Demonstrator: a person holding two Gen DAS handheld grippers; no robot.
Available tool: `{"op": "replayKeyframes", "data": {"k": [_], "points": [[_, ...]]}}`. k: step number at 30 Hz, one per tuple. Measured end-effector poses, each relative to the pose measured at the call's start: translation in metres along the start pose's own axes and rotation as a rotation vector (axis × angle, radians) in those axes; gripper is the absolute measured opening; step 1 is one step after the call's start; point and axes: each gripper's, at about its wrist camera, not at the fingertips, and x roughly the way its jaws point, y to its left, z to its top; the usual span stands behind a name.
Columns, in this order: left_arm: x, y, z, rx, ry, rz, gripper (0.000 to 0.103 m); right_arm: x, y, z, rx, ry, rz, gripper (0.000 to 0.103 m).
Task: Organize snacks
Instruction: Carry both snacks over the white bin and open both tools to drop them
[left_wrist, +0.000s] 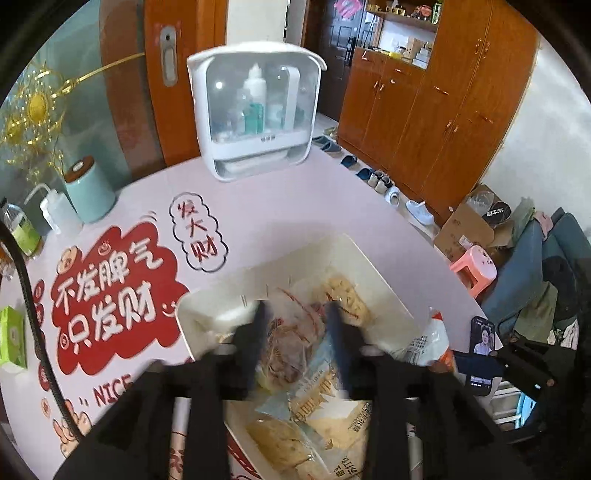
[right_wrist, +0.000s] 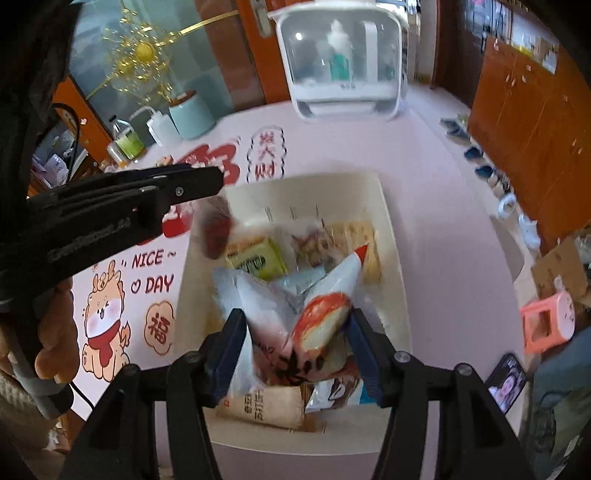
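Hovering: I had both grippers over the cream bin (right_wrist: 397, 266) on the pink table (right_wrist: 436, 155), the snacks piled loosely inside it.
Left gripper (left_wrist: 295, 314): my fingers stood apart above a clear packet (left_wrist: 291, 332) of something reddish-brown; the blur hid whether a pad brushed it, but nothing looked pinched.
Right gripper (right_wrist: 297, 332): my fingers were spread wide with the white-and-orange bread packet (right_wrist: 321, 325) between them; I saw gaps at the pads, so I judged it not clamped.
Where the snacks lay: all in the bin, overlapping, a yellow-green pack (right_wrist: 255, 260) towards the far left, a beige pack (right_wrist: 266, 406) at the near wall.
Risk, slipping: the bread packet leaned on its neighbours; I judged it could slide or topple across the pile once unsupported.
Risk, spilling: the heap stood high near the front; a careless pull out could have dragged a packet over the rim.
Risk, collision: my two grippers worked the same bin, the left one crossing just above its far left corner in the right view; I thought they might knock together.
Risk, crushing: closing hard on soft bread would have squashed it.
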Motion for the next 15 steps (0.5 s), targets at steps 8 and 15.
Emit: {"op": "replayKeyframes", "data": {"k": [8,15], "points": [[0.002,-0.005,-0.015,0.005,0.009,0.065,0.095,0.012,-0.007,-0.013,0.017,0.023,0.013,0.071],[-0.007,-0.001,-0.028,-0.005,0.003,0.128,0.095,0.011,-0.003,-0.017,0.002,0.021,0.024,0.071]]}}
